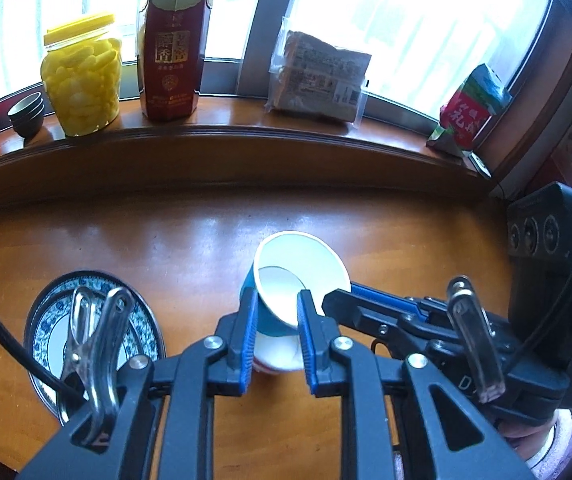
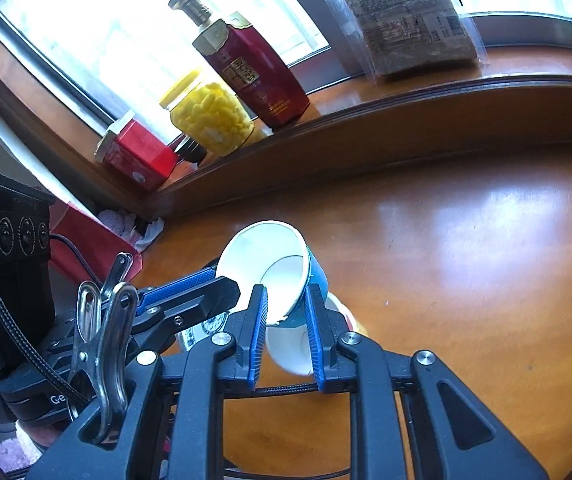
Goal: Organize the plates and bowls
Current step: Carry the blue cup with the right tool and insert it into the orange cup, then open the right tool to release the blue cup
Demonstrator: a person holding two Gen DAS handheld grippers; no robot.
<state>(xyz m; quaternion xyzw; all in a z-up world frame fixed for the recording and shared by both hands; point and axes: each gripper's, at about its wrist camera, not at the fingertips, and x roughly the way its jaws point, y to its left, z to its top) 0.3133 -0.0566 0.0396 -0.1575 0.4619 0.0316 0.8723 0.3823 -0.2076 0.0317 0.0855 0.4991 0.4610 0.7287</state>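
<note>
Black gripper frames fill the foreground of both wrist views. Between the blue pads of the left gripper (image 1: pixel 275 334) sits the rim wall of a blue paper cup (image 1: pixel 298 276), tilted so its white inside faces the camera; the jaws are nearly closed and pinch that wall. The right gripper (image 2: pixel 286 328) pinches the opposite side of the same cup in the same way, its jaws drawn in on the rim. So the cup hangs between the two grippers, above the wooden table (image 1: pixel 165 248). Under the cup a second white cup (image 1: pixel 277 352) shows, though whether it touches the table cannot be told. Left of the cup, on the table, lies a blue-patterned plate (image 1: pixel 45 332). Beyond the cup, on the windowsill, stand a jar of yellow pieces (image 1: pixel 81 80), a dark red bottle (image 1: pixel 173 52) and small stacked bowls (image 1: pixel 26 114).
</note>
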